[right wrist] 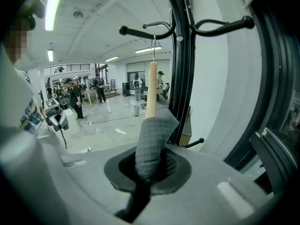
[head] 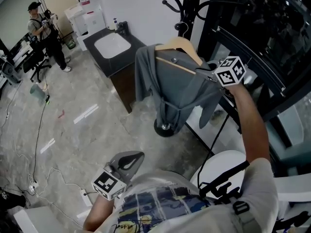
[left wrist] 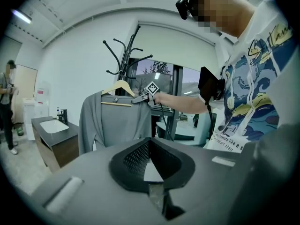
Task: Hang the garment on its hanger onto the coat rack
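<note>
Garment [head: 170, 84] — on hanger [head: 181, 44], seemingly hooked on rack [right wrist: 177, 78].

Grey garment [left wrist: 115, 125] on hanger [left wrist: 118, 86]; right gripper [left wrist: 137, 99] clamps its shoulder.

White short-sleeved shirt [head: 155, 198], blue and yellow wave print. We note black straps [head: 221, 181] with a buckle across the shoulder. The left hand-held gripper [head: 132, 159] and right hand-held gripper [head: 201, 70] have grey shells, each with a cube of black-and-white square markers. A thin black cable [head: 219, 132] runs from the right one.
</note>
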{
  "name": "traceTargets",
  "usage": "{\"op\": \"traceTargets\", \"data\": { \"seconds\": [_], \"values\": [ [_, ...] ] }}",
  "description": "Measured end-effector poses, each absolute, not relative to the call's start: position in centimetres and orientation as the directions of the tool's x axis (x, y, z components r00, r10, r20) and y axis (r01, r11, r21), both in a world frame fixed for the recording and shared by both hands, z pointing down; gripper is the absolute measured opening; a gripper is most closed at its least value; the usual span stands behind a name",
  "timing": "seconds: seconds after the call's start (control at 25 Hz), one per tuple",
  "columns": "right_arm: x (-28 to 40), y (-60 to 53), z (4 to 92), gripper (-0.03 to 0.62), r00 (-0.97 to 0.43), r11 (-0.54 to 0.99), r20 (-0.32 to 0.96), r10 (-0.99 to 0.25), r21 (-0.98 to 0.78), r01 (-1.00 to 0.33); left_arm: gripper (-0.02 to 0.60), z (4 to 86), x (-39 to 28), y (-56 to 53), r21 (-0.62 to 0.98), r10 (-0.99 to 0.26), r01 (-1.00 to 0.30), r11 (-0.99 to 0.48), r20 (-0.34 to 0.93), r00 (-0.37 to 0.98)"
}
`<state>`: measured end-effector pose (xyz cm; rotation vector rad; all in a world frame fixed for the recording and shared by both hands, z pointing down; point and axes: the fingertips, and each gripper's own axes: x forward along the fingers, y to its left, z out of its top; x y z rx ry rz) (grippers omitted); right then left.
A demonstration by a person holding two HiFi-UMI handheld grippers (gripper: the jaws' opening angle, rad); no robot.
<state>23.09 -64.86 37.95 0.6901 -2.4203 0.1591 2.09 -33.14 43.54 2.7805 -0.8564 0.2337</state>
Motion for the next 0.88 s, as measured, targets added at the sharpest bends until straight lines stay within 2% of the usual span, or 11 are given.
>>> {"op": "traceTargets", "data": {
  "seconds": [0.32,0.52,0.64,0.88],
  "values": [
    [23.3,-65.0,38.1,0.025,-0.66,0.842,0.577,-0.482,0.095,-0.532,0.003,43.3,1.0,-32.0,0.173,-0.541,-0.578,-0.797,0.222,0.811],
    [24.6,-65.1,36.1,0.142,-0.628,0.761,0.483,-0.611,0.139,-0.633,0.003,42.9,-0.9,-30.0,0.172,-0.558,-0.594,-0.786,0.216,0.801],
    [26.2,-63.9,34.9,0.184,-0.554,0.673,0.424,-0.716,0.21,-0.709,0.003,43.3,-2.6,-28.2,0.18,-0.568,-0.605,-0.776,0.221,0.793],
    [27.9,-56.9,30.8,0.183,-0.38,0.449,0.243,-0.892,0.398,-0.8,0.003,43.4,-5.9,-24.1,0.179,-0.565,-0.6,-0.78,0.213,0.797]
  ]
}}
